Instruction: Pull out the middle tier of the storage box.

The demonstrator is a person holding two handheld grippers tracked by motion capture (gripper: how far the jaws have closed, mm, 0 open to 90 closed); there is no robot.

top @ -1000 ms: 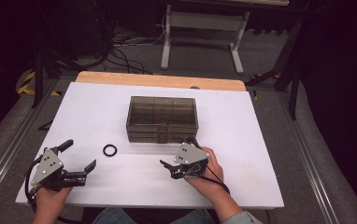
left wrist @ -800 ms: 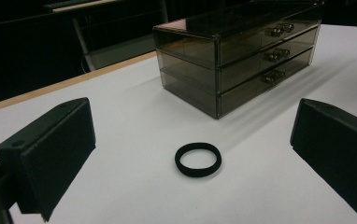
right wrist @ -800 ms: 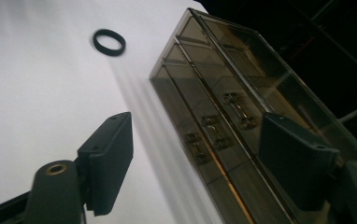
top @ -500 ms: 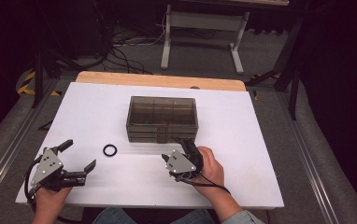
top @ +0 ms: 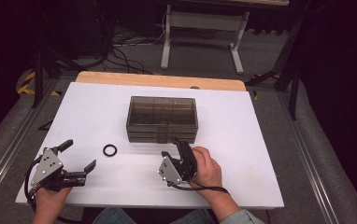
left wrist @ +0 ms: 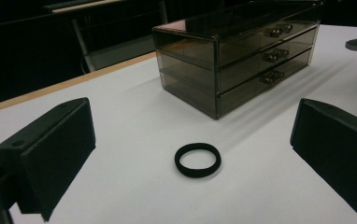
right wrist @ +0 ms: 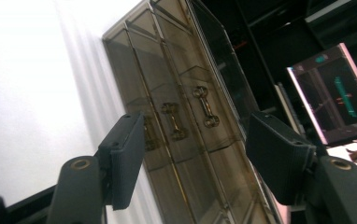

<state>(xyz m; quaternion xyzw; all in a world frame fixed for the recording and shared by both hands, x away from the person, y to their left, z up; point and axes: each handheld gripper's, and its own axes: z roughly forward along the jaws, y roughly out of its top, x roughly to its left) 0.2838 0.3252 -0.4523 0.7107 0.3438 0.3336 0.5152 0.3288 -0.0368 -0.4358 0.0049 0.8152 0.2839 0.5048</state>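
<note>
A smoky, see-through drawer box [top: 162, 119] with three small metal handles [right wrist: 176, 122] – the right gripper [top: 176, 148], turned sideways, has just been closing its jaws, half apart and empty, before them.

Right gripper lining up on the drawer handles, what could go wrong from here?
1. The right gripper is rolled sideways, jaws just been closing with nothing between them; the three small metal handles sit close together, so it may pinch the wrong one.
2. The smoky translucent plastic drawer box stands unbraced; the left gripper is apart, open, so pulling may drag the box.
3. A dragged box could hit the black rubber ring.
</note>
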